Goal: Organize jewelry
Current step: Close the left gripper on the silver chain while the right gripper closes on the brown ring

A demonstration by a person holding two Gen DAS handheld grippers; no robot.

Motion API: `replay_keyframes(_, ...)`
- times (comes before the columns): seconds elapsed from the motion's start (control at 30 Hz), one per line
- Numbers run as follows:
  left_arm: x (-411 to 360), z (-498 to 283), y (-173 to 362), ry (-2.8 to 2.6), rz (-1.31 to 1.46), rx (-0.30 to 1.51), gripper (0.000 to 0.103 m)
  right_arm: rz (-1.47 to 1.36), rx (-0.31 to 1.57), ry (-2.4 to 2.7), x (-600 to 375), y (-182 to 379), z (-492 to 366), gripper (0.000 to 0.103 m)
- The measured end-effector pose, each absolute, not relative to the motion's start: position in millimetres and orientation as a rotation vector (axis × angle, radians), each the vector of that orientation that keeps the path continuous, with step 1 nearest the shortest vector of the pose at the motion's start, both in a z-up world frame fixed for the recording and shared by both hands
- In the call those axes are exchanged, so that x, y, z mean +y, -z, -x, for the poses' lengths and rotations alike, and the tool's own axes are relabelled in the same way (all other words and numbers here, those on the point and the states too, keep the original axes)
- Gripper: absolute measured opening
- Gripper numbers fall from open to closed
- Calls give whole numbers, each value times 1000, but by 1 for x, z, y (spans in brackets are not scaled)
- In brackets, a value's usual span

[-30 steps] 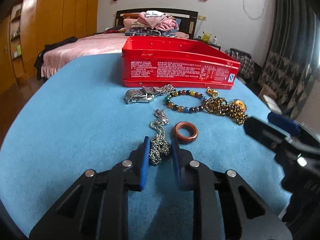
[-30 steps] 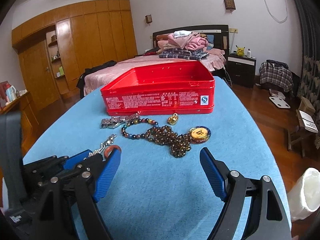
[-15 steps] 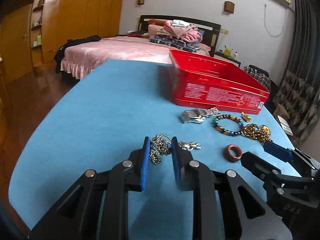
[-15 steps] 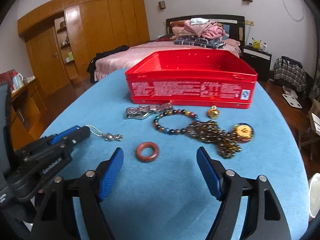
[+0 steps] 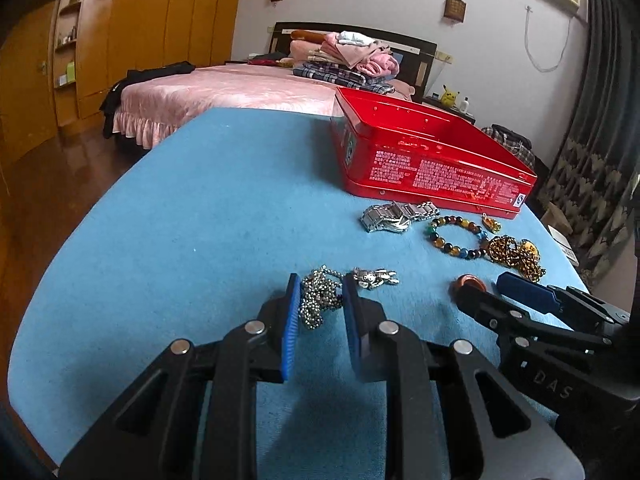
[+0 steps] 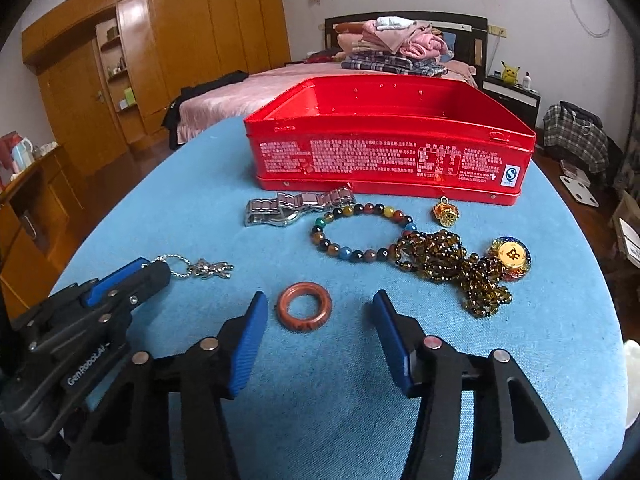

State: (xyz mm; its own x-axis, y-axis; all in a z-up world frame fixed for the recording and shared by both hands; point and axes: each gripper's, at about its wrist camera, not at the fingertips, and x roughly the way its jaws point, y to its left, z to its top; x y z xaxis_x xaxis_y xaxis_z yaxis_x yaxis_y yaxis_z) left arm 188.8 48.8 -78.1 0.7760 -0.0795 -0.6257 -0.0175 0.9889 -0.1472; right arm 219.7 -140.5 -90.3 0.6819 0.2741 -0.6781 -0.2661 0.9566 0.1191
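My left gripper (image 5: 320, 292) is shut on a bunched silver ball-chain necklace (image 5: 318, 300); its pendant (image 5: 374, 277) lies on the blue cloth. In the right wrist view the left gripper (image 6: 148, 270) is at the left with the pendant (image 6: 210, 269) beyond it. My right gripper (image 6: 320, 316) is open, its fingers either side of a red-brown ring (image 6: 305, 306) lying on the cloth. An open red tin (image 6: 388, 152) stands at the back. A silver watch (image 6: 296, 207), a coloured bead bracelet (image 6: 360, 232), a brown bead necklace (image 6: 452, 260) and a gold charm (image 6: 445, 212) lie before it.
The round table's blue cloth (image 5: 192, 216) drops off at the edges on all sides. A gold medallion (image 6: 512, 256) lies at the right end of the brown beads. A bed with folded clothes (image 6: 396, 46) stands behind the table.
My left gripper has dragged the silver chain leftward, away from the ring. My right gripper has moved forward and now straddles the ring, with its jaws narrower than before.
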Motion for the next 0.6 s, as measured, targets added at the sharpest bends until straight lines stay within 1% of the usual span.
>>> replay_keyframes(0.13,48,-190,79,36,147,690,20,8,769,-295,-137,92,-219,47)
replay_keyframes(0.23,47,-190,79,41,144,695,20,11,771,-303,-137,93,-219,36)
replay_keyframes(0.27,47,-190,79,43,144,696,20,11,770,-309,-137,93,-219,29)
replay_keyframes(0.6,34,-182,65,79,139,667,20,-20,742,-335,-154,79,-209,29)
